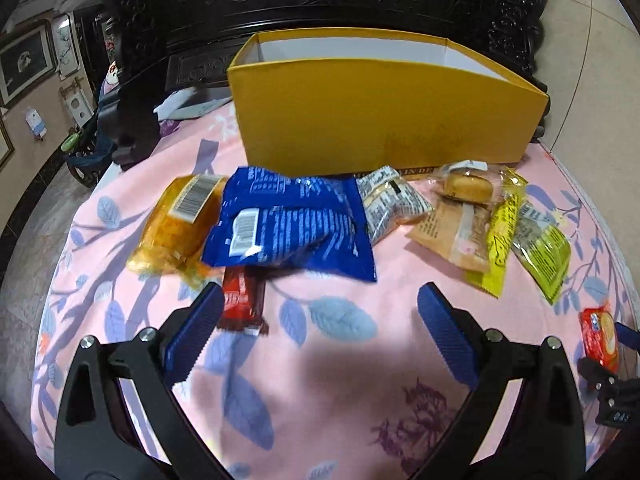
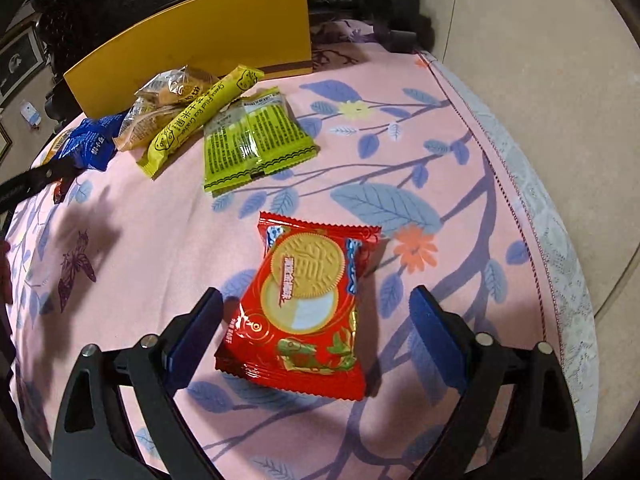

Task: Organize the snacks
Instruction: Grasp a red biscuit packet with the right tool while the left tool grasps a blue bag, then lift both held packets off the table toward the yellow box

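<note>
An open yellow box stands at the back of the pink floral table; it also shows in the right wrist view. Snack packs lie in front of it: an orange pack, a blue bag, a red-brown bar, a white pack, a clear cake pack, a yellow stick and a green pack. My left gripper is open above the cloth, just short of the blue bag. My right gripper is open, its jaws on either side of a red biscuit pack.
The table edge with lace trim curves along the right. Dark carved furniture stands behind the box. The left gripper's arm enters the right wrist view at far left.
</note>
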Action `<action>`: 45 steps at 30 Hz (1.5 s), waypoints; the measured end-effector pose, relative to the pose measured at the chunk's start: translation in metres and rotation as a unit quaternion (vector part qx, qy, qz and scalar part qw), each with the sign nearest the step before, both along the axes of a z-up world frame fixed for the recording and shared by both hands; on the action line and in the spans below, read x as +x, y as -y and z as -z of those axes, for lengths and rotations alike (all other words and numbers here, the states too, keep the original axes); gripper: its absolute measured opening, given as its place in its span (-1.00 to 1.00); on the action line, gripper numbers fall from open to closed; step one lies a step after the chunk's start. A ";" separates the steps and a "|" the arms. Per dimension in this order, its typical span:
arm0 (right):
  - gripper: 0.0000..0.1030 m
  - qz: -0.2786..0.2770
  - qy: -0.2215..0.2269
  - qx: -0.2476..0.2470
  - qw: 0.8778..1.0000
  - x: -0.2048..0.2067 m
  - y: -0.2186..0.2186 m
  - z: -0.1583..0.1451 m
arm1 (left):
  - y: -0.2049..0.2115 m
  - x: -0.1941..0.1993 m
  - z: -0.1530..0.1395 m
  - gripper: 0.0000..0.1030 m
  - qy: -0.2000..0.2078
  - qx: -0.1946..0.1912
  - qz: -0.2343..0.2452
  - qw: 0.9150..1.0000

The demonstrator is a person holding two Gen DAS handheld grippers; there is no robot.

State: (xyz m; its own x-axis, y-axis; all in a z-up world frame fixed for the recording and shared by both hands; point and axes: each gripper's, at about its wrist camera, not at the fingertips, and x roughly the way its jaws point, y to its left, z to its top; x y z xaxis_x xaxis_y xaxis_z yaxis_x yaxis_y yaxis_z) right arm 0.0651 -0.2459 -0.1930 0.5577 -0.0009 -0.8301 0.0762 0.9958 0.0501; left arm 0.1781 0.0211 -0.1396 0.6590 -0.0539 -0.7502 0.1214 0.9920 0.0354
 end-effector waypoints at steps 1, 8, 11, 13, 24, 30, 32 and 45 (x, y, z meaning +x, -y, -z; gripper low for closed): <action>0.63 0.000 0.002 -0.004 1.000 -0.001 0.000 0.000 | 0.002 0.003 0.000 0.92 0.003 0.004 0.001 1.000; 0.53 -0.010 0.006 -0.015 1.000 0.000 -0.004 -0.001 | 0.008 0.042 0.007 0.92 0.002 0.030 -0.008 1.000; 0.53 -0.013 0.006 -0.014 1.000 0.002 -0.006 -0.002 | 0.009 0.059 0.016 0.93 -0.005 0.048 -0.015 0.999; 0.53 -0.013 0.006 -0.013 1.000 0.003 -0.006 -0.002 | 0.009 0.066 0.020 0.95 -0.004 0.063 -0.018 0.998; 0.53 -0.015 0.007 -0.010 1.000 0.007 -0.008 -0.002 | 0.009 0.073 0.029 0.40 -0.008 0.055 -0.038 0.998; 0.52 -0.024 0.008 -0.005 1.000 0.008 -0.012 -0.003 | 0.002 0.065 0.025 0.12 -0.007 0.023 -0.034 0.999; 0.22 -0.021 0.012 -0.013 1.000 0.008 -0.014 -0.003 | 0.003 0.062 0.025 0.12 -0.010 0.014 -0.033 0.999; -0.12 -0.055 0.027 0.008 0.998 0.026 -0.034 -0.011 | -0.001 0.036 0.026 0.11 -0.019 -0.002 -0.028 0.999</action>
State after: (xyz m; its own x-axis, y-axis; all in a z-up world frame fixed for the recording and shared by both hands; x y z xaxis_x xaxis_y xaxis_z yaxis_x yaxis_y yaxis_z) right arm 0.0910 -0.2124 -0.1816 0.5971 0.0756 -0.7986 -0.0361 0.9971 0.0673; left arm 0.2142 0.0218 -0.1653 0.6329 -0.0219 -0.7739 0.0675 0.9974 0.0270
